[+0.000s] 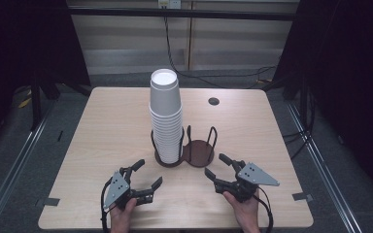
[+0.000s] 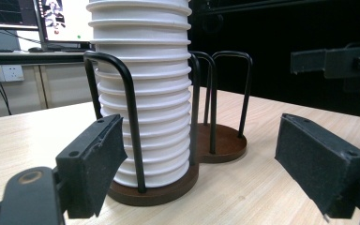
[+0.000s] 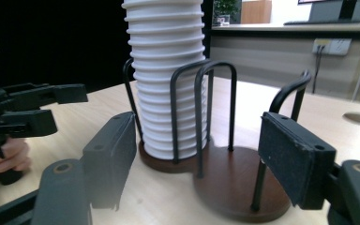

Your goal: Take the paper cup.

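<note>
Where nothing crowds the work, little to list: round grommet hole (image 1: 213,101) near the tabletop's (image 1: 111,126) far edge, right of centre; grey tape marks (image 1: 51,201) off both near corners. Wire hoops of the holder (image 1: 199,151) standing around the cup stack (image 1: 166,116), fencing its lower cups on the sides; upper cups clear above the hoops.

Stack: white cups, nested, upright in the holder's left ring, about tabletop centre. Right ring touching it, brown base bare.

Light wood tabletop with rounded corners. Grey floor around it, metal rails either side, black cables (image 1: 175,63) trailing from a wall socket behind the far edge. Dark curtains left and right. Monitor (image 2: 65,18) and wall socket (image 2: 2,72) in the left gripper view's background.

Left gripper (image 1: 149,173) near the near edge, left of centre, held in a hand (image 1: 122,213); jaws spread wide, released, nothing between, pointed at the stack but well short of it. Pads (image 2: 93,159) bare in the left gripper view, framing the stack's foot.

Right gripper (image 1: 215,164) near the near edge, right of centre, just short of the holder's bare ring; jaws likewise released, gripping nothing, touching nothing. Pads (image 3: 293,157) either side of the bare ring in the right gripper view, apart from it.
</note>
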A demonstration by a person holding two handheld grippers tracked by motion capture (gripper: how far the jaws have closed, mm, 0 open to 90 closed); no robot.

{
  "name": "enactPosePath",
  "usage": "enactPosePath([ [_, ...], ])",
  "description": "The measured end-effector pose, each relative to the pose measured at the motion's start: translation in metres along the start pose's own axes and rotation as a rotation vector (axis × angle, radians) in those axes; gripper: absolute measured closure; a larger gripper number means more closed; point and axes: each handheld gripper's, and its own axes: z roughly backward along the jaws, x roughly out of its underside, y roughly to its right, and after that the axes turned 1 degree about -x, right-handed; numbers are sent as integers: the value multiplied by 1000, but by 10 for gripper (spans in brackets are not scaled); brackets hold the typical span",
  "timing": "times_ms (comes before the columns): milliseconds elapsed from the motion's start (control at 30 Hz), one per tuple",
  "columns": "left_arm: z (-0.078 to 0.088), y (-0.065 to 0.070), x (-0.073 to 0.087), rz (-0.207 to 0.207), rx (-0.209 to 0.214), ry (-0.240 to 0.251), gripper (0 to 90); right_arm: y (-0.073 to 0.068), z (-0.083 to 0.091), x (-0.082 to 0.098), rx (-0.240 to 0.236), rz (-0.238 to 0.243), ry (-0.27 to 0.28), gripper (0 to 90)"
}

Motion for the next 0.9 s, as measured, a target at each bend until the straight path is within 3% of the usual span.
enactPosePath([
  [33,0,0,0,2,1,2,159,0,0,-3,-26,1,-20,391],
  [100,0,0,0,2,1,1,159,-1,-2,-7,-53,-8,-33,332],
  [233,0,0,0,0,5,0,159,-6,-4,-15,-52,61,21,347],
  [367,0,0,0,3,7,2,160,-10,-5,-21,-81,75,36,382],
  [433,0,0,0,3,7,2,160,-10,-6,-26,-108,50,-1,383],
  [533,0,0,0,3,7,2,160,-11,-9,-32,-115,68,-30,379],
  [600,0,0,0,2,7,1,160,-9,-10,-36,-135,18,-58,316],
  [700,0,0,0,3,7,2,160,-8,-13,-42,-163,-6,-90,307],
  [900,0,0,0,1,7,1,161,-9,-20,-56,-172,10,-122,206],
])
